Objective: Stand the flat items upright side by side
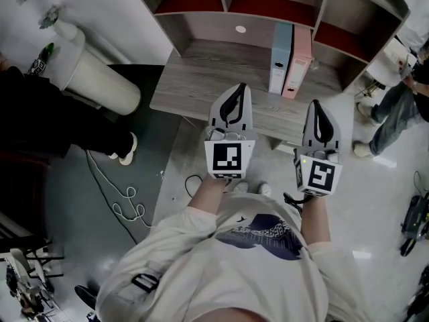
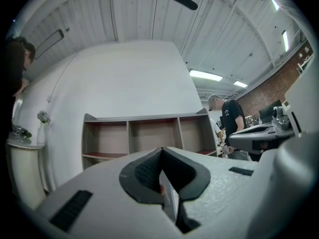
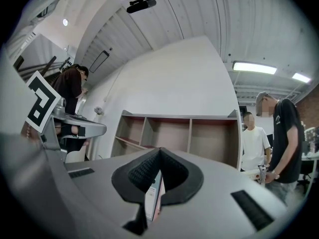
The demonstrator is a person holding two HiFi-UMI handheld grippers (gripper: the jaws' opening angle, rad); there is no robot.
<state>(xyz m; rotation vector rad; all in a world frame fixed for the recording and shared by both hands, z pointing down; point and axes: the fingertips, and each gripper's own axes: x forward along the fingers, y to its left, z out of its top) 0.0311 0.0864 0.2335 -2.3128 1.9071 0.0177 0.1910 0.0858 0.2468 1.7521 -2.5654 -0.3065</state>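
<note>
Head view puts the upright, touching blue binder [image 1: 280,58] and pink binder [image 1: 298,62] just ahead of the closed, empty right hand-held gripper [image 1: 316,103], farther from the closed, empty left hand-held gripper [image 1: 239,87].

The left gripper [image 1: 238,94] and right gripper [image 1: 316,110] are held out level, side by side, over the near edge of the desk [image 1: 201,79], tips pointing toward its back. Each has its jaws pressed together with nothing gripped. The left forearm [image 1: 209,192] and right forearm [image 1: 315,217] run back from the desk edge to the body, elbows bent.
</note>
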